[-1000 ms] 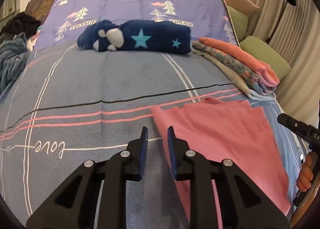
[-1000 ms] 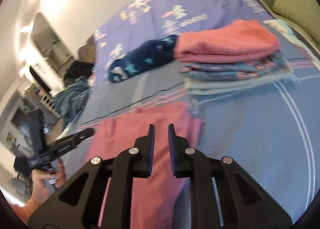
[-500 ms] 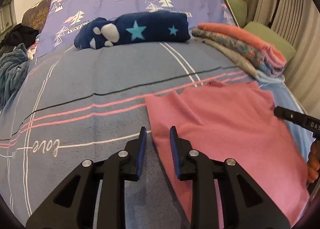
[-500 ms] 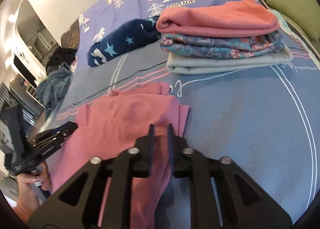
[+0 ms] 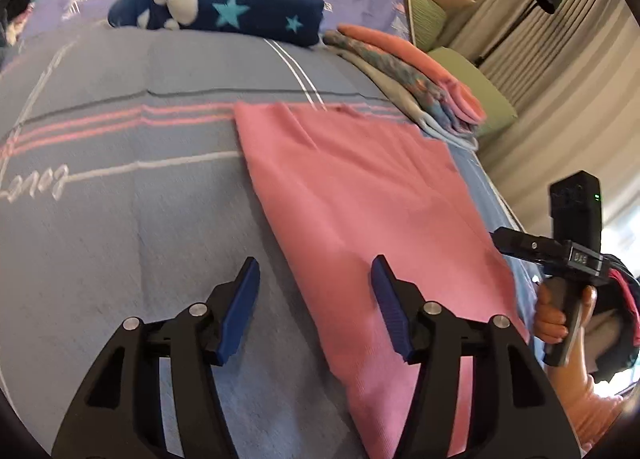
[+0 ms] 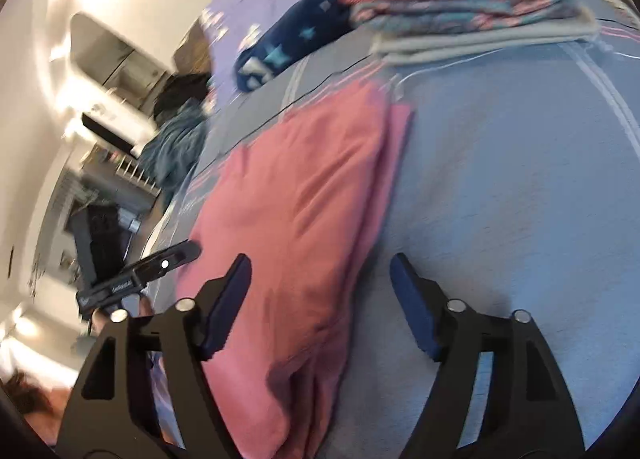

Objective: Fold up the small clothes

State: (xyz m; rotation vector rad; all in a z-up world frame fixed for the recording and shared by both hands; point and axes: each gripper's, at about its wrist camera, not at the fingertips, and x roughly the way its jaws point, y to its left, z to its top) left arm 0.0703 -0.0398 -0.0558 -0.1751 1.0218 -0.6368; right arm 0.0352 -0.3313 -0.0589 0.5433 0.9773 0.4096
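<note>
Looks like three pieces are already folded in the stack (image 5: 416, 87) at the far right of the bed (image 5: 120, 219), while the pink garment (image 5: 360, 199) lies flat in the middle, folded lengthwise with its cross fold still to do, and both the left tongs (image 5: 315, 283) and right tongs (image 6: 320, 279) have just been opening, now apart at its near corners with nothing clamped.

Your right wrist view is motion-blurred; the folded stack (image 6: 460, 11) smears. The pink garment (image 5: 360, 195) runs under your left gripper's frame, near edge hidden.
</note>
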